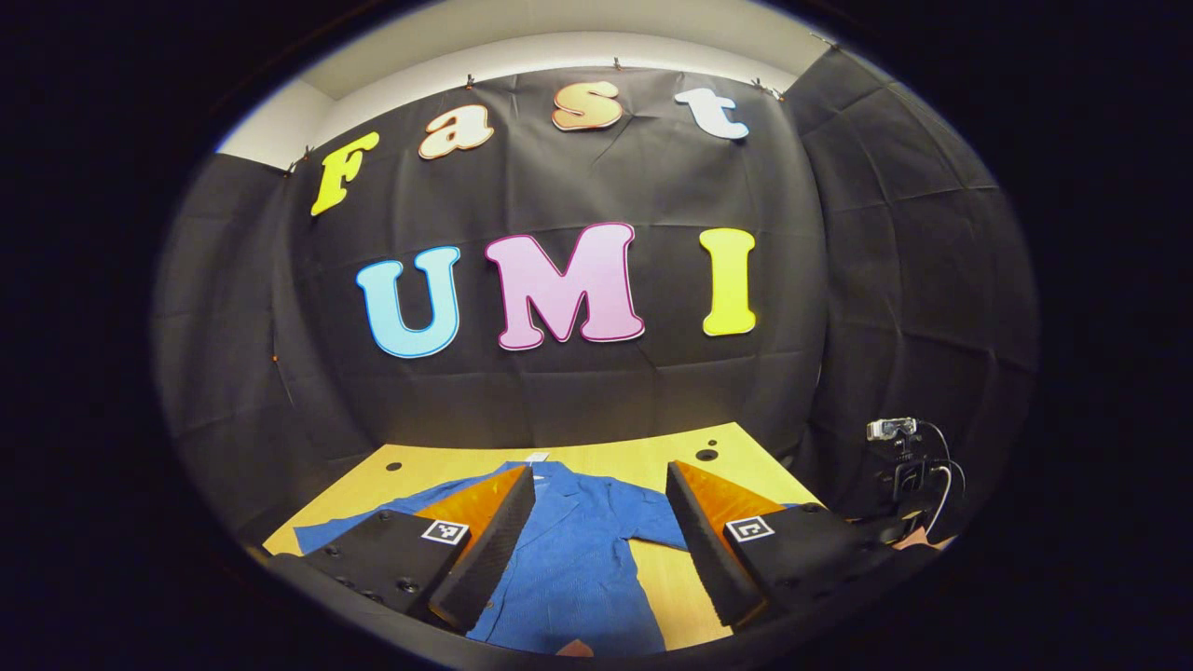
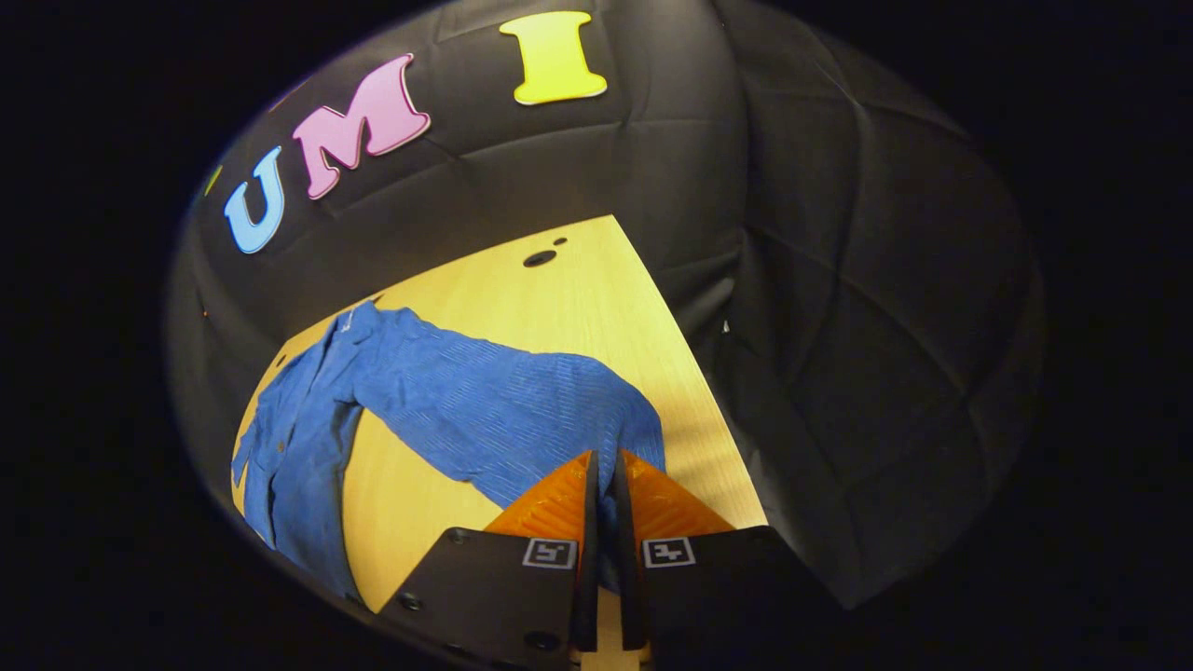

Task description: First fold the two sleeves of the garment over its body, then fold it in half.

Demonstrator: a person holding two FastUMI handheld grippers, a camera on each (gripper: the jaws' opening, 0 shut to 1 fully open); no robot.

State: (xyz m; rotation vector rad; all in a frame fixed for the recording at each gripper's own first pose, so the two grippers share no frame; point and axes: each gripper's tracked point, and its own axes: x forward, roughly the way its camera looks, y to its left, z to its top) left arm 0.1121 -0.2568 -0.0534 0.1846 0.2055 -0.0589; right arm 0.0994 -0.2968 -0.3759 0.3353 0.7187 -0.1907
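Blue cloth: the garment (image 1: 573, 559) is a blue shirt with fine, paler stripes running through the weave; a small pale tag shows at its collar, at the far edge.
Where it lies: spread on the wooden table (image 1: 643, 457), collar toward the booth's black wall, body running toward the camera in the left gripper view.
Sleeves: in the left gripper view one sleeve (image 1: 373, 522) stretches out flat to the left, and the other reaches to the right behind the right-hand finger.
Held sleeve: in the right gripper view a sleeve (image 2: 503, 401) runs from the shirt's body across the table to the gripper, wide and a little rumpled, its end drawn up between the fingers.
Shirt body: in the right gripper view the body (image 2: 294, 466) lies at the left, along the table's edge.
Right gripper (image 2: 604, 508): jaws clenched on the sleeve's end, cloth showing in the narrow slit between them.
Left gripper (image 1: 601, 540): jaws spread wide apart, hovering over the shirt, gripping nothing.
Table: light wood, with dark round holes near the far corner.
Beside the table: a small camera on a stand (image 1: 899, 457) with cables, at the right of the left gripper view.
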